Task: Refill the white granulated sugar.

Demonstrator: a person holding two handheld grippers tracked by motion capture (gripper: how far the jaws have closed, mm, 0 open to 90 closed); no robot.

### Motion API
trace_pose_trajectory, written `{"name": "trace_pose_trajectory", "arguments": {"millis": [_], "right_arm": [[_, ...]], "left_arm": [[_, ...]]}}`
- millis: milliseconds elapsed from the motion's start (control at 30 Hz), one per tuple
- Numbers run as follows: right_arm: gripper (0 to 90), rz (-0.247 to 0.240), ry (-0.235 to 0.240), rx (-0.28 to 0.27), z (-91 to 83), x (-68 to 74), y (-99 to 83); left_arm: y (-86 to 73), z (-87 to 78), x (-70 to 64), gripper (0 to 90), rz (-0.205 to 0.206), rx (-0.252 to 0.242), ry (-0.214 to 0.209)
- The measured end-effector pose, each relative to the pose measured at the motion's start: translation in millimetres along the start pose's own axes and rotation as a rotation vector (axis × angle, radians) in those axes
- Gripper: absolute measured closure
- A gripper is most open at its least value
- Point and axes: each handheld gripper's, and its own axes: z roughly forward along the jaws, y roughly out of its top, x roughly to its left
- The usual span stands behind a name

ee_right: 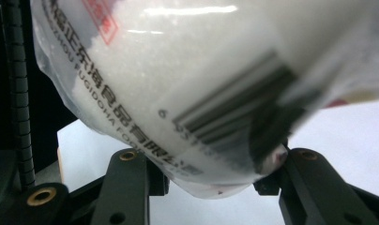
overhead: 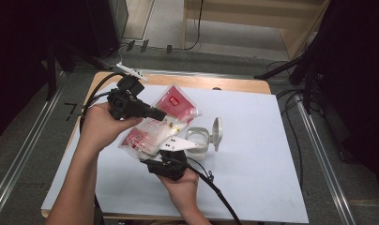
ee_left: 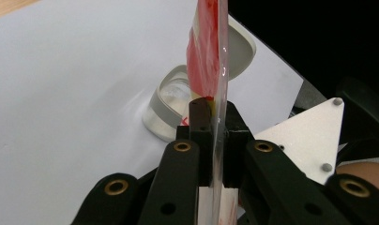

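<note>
A clear plastic bag (overhead: 157, 124) with red print and white granules is held up over the white sheet. My left gripper (overhead: 155, 114) is shut on its upper edge; in the left gripper view the bag (ee_left: 207, 51) stands edge-on between the closed fingers (ee_left: 200, 122). My right gripper (overhead: 165, 157), under its grey three-cornered plate (overhead: 180, 144), is at the bag's lower end. In the right gripper view the bulging bag (ee_right: 178, 79) with a barcode fills the wide gap between the jaws, and both touch it. A small clear container (overhead: 198, 139) with its flip lid (overhead: 217, 133) open stands just right of the bag.
A white sheet (overhead: 253, 164) covers the wooden table (overhead: 234, 84). Cables trail from both grippers towards the table's left and front edges. Black stands and curtains flank the table. In the left gripper view the container (ee_left: 169, 110) sits just beyond the jaws.
</note>
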Motion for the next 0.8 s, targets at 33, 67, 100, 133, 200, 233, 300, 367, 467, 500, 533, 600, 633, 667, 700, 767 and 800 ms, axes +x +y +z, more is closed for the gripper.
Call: {"name": "trace_pose_trajectory", "arguments": {"millis": [33, 67, 100, 133, 200, 233, 300, 367, 467, 500, 533, 600, 633, 667, 700, 767, 800], "right_arm": [[57.9, 0.001, -0.004, -0.005, -1.4, -1.0, 0.1], [57.9, 0.007, -0.008, -0.011, -2.6, -2.3, 0.3], [57.9, 0.015, -0.01, -0.01, -4.1, -3.7, 0.6], [58.0, 0.013, -0.013, -0.013, -5.0, -5.4, 0.8], [57.8, 0.018, -0.027, -0.012, -7.7, -7.7, 0.9], [57.7, 0.004, -0.043, -0.015, -9.6, -7.3, 1.4], [57.6, -0.042, -0.065, -0.02, -13.7, -6.0, 3.7], [57.2, -0.066, -0.074, -0.012, -15.8, -5.4, 6.7], [56.2, -0.054, -0.054, 0.01, -16.1, -7.7, 9.3], [56.1, -0.048, -0.047, 0.012, -15.9, -8.5, 9.5], [56.2, -0.044, -0.04, 0.014, -16.1, -9.5, 9.6], [56.6, -0.032, -0.027, 0.019, -16.0, -12.1, 9.6], [57.0, -0.037, -0.02, 0.023, -16.3, -13.2, 9.7], [57.0, -0.043, -0.024, 0.028, -16.8, -13.8, 9.8], [57.1, -0.046, -0.023, 0.029, -17.2, -14.8, 10.1], [57.1, -0.048, -0.015, 0.034, -19.1, -16.9, 10.9], [57.2, -0.056, -0.018, 0.036, -20.1, -17.7, 11.3]], "left_arm": [[0.1, -1.4, -0.9, 87.8, 0.002, -0.005, 0.0], [0.2, -2.4, -1.3, 88.0, 0.011, -0.011, -0.004], [0.2, -3.2, -2.1, 88.3, 0.016, -0.017, -0.005], [0.1, -4.3, -2.5, 88.4, 0.022, -0.02, -0.013], [-0.1, -5.5, -4.1, 89.0, 0.035, -0.036, -0.014], [0.1, -6.3, -4.7, 89.4, 0.046, -0.043, -0.021], [0.9, -7.0, -6.2, 89.8, 0.056, -0.06, -0.033], [1.4, -7.1, -6.5, 90.0, 0.059, -0.076, -0.041], [0.9, -7.8, -4.6, 90.0, 0.048, -0.088, -0.036], [0.5, -8.7, -3.5, 90.0, 0.048, -0.092, -0.037], [0.0, -9.4, -2.3, 90.0, 0.042, -0.105, -0.046], [-0.7, -11.8, -0.5, 90.0, 0.026, -0.105, -0.062], [-1.2, -13.4, -0.5, 90.0, 0.027, -0.114, -0.059], [-1.5, -15.4, -0.7, 90.0, 0.022, -0.121, -0.061], [-1.8, -17.6, -0.6, 90.0, 0.02, -0.133, -0.061], [-2.6, -22.0, 0.6, 90.0, 0.02, -0.156, -0.058], [-3.2, -24.1, 1.5, 90.0, 0.021, -0.169, -0.058]]}}
